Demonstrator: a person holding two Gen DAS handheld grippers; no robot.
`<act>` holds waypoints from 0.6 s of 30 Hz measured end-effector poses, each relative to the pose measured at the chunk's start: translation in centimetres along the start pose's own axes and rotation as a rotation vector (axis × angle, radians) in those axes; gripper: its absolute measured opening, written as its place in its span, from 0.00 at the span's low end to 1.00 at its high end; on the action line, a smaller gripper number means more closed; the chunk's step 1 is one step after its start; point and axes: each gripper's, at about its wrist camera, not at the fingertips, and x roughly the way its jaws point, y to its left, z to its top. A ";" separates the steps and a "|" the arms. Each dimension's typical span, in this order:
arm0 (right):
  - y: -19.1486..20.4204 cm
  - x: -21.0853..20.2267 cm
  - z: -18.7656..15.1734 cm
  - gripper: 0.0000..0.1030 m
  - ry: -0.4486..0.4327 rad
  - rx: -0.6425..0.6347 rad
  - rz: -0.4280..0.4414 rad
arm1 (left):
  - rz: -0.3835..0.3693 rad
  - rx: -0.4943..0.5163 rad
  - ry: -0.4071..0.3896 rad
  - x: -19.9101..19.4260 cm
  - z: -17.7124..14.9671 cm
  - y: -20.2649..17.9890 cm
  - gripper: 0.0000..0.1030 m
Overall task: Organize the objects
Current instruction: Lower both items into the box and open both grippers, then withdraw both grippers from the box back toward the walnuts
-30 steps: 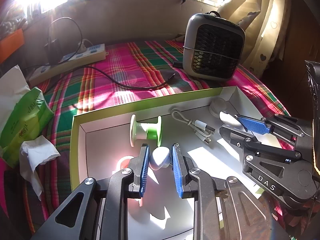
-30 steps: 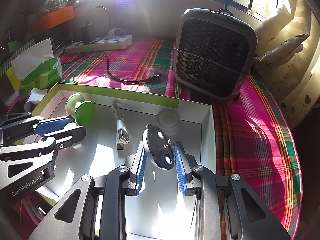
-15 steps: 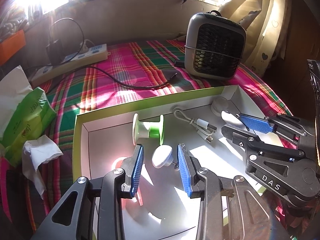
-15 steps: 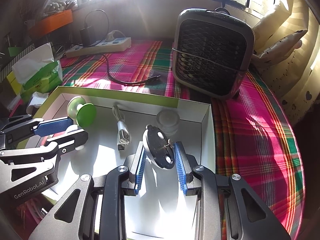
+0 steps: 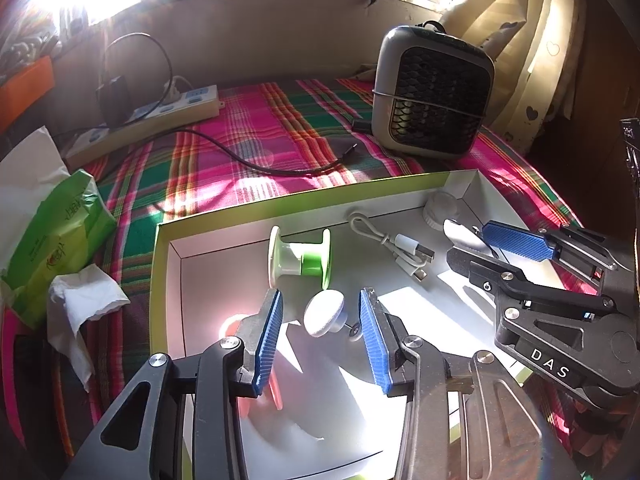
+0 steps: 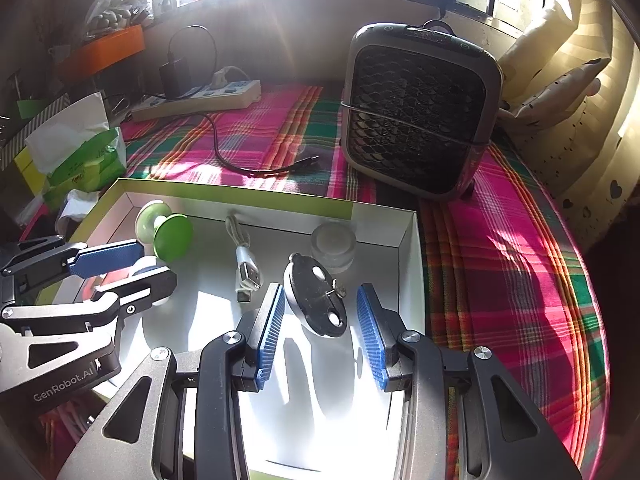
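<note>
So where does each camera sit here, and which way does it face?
Left wrist: on the left gripper, looking forward over the box toward the window; the right gripper shows at right.
Right wrist: on the right gripper, same heading; the left gripper shows at left.
Shared: box, spool, cable, fan.

Each camera sits close behind its own claw, looking forward and down into the box [image 5: 280,196] [image 6: 240,196]. Both views share the box, the fan [image 5: 432,92] [image 6: 420,108] beyond and the other claw alongside.
</note>
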 end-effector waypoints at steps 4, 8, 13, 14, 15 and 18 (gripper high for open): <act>0.1 -0.3 0.0 0.42 -0.005 0.003 0.003 | -0.002 -0.003 -0.001 -0.3 -0.1 0.0 0.37; 0.2 -0.6 0.0 0.43 -0.008 0.005 -0.002 | 0.000 -0.005 0.000 -0.6 -0.3 -0.1 0.37; 0.3 -1.1 -0.1 0.46 -0.014 0.005 -0.005 | 0.001 -0.013 -0.002 -1.0 -0.4 0.0 0.38; 0.3 -1.1 -0.1 0.46 -0.015 0.006 -0.005 | 0.002 -0.011 -0.003 -1.1 -0.4 0.0 0.38; 0.3 -1.2 -0.2 0.46 -0.015 0.007 -0.005 | 0.002 -0.011 -0.002 -1.1 -0.4 0.0 0.38; 0.4 -1.5 -0.3 0.46 -0.018 0.010 -0.007 | 0.006 -0.015 -0.003 -1.4 -0.5 0.0 0.38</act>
